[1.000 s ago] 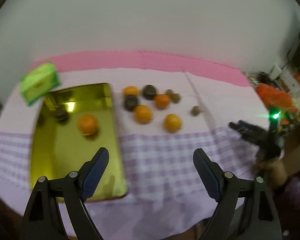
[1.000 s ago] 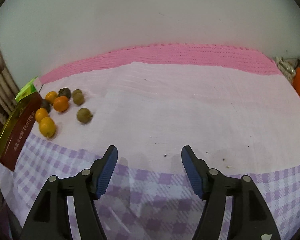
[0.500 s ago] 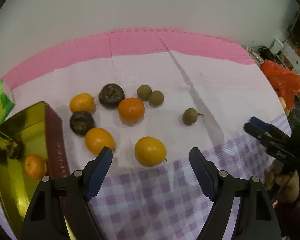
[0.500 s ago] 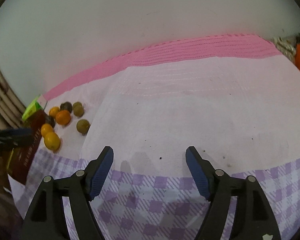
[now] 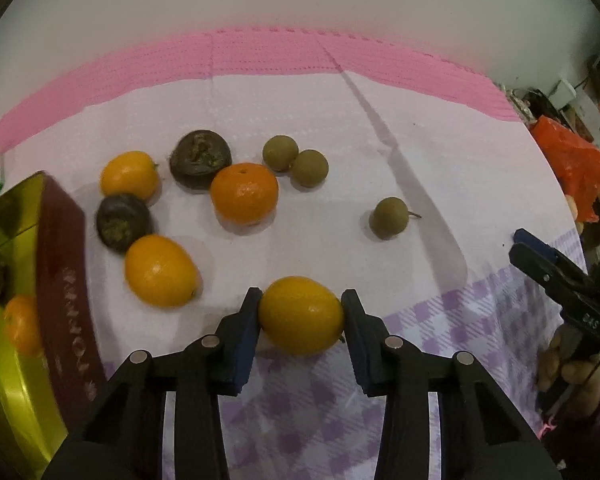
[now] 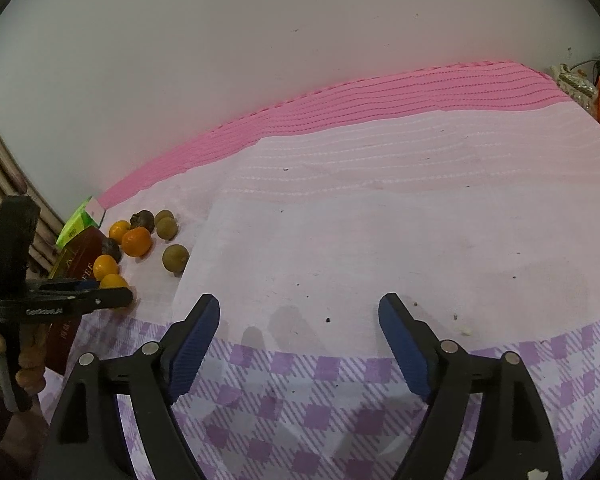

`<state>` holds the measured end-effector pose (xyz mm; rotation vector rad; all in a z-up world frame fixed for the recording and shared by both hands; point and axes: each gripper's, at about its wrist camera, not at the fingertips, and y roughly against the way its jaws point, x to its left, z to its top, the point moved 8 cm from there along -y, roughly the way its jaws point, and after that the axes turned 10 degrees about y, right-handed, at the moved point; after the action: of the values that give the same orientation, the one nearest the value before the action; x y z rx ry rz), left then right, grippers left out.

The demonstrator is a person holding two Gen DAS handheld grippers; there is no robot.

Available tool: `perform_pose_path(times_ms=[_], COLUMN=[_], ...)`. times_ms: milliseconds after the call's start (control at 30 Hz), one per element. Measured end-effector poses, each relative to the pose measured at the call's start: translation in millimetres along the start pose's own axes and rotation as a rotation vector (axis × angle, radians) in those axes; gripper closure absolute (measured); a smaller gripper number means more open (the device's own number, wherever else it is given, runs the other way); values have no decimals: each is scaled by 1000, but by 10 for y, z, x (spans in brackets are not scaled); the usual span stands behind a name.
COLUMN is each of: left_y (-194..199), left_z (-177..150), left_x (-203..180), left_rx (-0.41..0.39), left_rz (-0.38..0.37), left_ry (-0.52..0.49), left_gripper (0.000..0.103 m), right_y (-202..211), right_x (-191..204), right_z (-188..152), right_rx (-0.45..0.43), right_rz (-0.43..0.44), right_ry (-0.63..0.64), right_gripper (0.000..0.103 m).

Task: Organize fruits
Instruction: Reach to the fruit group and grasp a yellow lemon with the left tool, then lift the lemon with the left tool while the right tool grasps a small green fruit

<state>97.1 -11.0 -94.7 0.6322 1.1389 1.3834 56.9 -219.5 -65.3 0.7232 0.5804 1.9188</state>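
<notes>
Clamped by the left hand-held gripper (image 5: 301, 314): a yellow-orange oval fruit (image 5: 301, 315), long axis lying crosswise between the two blue pads, one end toward each pad, a small stem nub at its right end. Rested on the table (image 5: 400, 280) near the front edge, just where the pale cloth meets the purple check. Smooth, glossy skin, a shade more yellow than its neighbours.

Compared with a second ago: left jaws had just been closing, from standing wide apart above the cloth to pressing on this fruit; view had shifted from over the gold tin (image 5: 8, 364) at the left edge to the loose fruit beside it. Right hand-held gripper (image 6: 299, 320) had just been opening, jaws apart, nothing between them, over bare cloth toward the right half of the table, much where it was.

Behind the held fruit, further from the front edge: another oval orange fruit (image 5: 161, 270), a round mandarin (image 5: 244, 194), a smaller orange one (image 5: 129, 174), two dark wrinkled fruits (image 5: 201, 158) (image 5: 121, 222), a touching pair of olive-brown round ones (image 5: 295, 161), and a lone one with a stem (image 5: 389, 217).
</notes>
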Motion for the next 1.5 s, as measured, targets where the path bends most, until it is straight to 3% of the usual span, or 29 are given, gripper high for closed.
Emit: perform_pose_path(times_ms=[133, 233, 467, 567, 833, 900, 967, 1100, 1267, 1500], left_y=[282, 539, 965, 1110, 1345, 1380, 1417, 1489, 1630, 1731], left_z=[-115, -202, -294, -327, -405, -426, -443, -497, -547, -552], left_x=[-60, -90, -34, 41, 257, 327, 418, 623, 982, 1457], left_rx=[-30, -51, -92, -112, -141, -146, -153, -174, -204, -233], left_rz=[-43, -63, -78, -80, -69, -62, -62, -45, -1, 65], left_ry=[30, 51, 86, 110, 163, 181, 208, 254, 315, 368], left_gripper=[62, 62, 62, 62, 62, 62, 62, 62, 62, 62], right_y=[-8, 14, -74, -253, -736, -851, -889, -810, -372, 90], right_x=[2, 136, 983, 1154, 1295, 1298, 1273, 1302, 1514, 1788], right_z=[-1, 37, 326, 418, 477, 439, 397, 365, 361, 271], right_rx=[1, -6, 18, 47, 146, 184, 202, 187, 80, 6], right_rz=[-5, -9, 187, 221, 219, 183, 162, 159, 236, 274], right_ry=[4, 77, 374, 456, 558, 593, 607, 592, 499, 456], right_gripper=[23, 25, 42, 49, 58, 70, 79, 79, 79, 79])
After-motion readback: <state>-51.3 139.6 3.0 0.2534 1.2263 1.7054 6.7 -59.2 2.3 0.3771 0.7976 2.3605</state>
